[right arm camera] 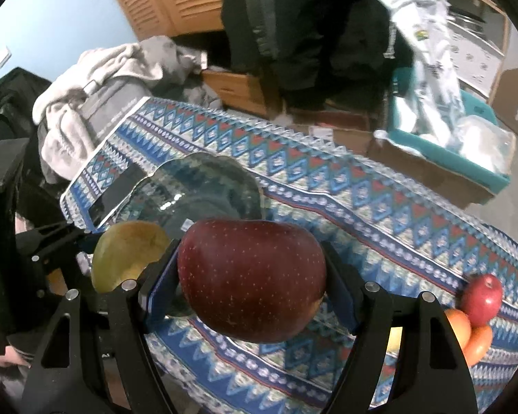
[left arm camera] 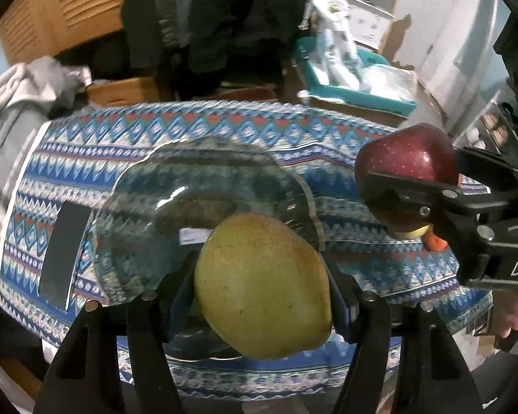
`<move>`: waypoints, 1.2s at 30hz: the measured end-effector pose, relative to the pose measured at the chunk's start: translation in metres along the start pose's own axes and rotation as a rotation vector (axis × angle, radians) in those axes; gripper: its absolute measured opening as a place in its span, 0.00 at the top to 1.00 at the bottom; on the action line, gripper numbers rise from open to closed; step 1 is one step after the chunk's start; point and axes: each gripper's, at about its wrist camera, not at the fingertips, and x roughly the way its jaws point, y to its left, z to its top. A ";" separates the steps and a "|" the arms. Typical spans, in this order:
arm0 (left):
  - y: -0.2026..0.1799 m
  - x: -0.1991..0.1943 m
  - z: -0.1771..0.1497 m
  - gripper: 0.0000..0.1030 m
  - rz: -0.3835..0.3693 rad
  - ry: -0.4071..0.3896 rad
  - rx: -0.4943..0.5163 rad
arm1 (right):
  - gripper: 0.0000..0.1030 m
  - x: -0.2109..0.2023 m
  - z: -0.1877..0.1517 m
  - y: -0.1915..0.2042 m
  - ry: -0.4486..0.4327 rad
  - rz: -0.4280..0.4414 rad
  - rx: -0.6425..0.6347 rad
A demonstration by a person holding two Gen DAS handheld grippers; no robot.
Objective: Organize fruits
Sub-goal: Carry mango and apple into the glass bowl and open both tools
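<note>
My left gripper [left arm camera: 259, 289] is shut on a yellow-green pear [left arm camera: 262, 286] and holds it over the near rim of a clear glass plate [left arm camera: 176, 200] on the patterned tablecloth. My right gripper [right arm camera: 248, 279] is shut on a dark red apple [right arm camera: 252, 279] and holds it above the cloth, just right of the plate [right arm camera: 197, 186]. The right gripper with its apple [left arm camera: 407, 162] shows at the right of the left wrist view. The pear [right arm camera: 127, 255] shows at the left of the right wrist view.
A small red apple [right arm camera: 483, 296] and two orange fruits [right arm camera: 473, 338] lie on the cloth at the near right. A black phone [left arm camera: 64, 252] lies left of the plate. A grey cloth pile [right arm camera: 96, 82], cardboard boxes and a teal bin [right arm camera: 466, 158] stand beyond the table.
</note>
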 end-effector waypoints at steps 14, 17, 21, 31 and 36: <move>0.054 0.033 -0.018 0.34 0.060 0.101 -0.096 | 0.25 0.071 0.007 0.037 0.146 0.039 -0.031; 0.059 0.040 -0.020 0.34 0.061 0.117 -0.110 | 0.25 0.082 0.007 0.043 0.173 0.046 -0.034; 0.062 0.049 -0.023 0.34 0.075 0.137 -0.110 | 0.25 0.096 0.005 0.051 0.208 0.048 -0.046; 0.064 0.071 -0.030 0.34 0.073 0.221 -0.123 | 0.25 0.115 -0.003 0.050 0.274 0.042 -0.025; 0.062 0.076 -0.030 0.34 0.084 0.237 -0.118 | 0.26 0.113 -0.001 0.045 0.257 0.038 0.002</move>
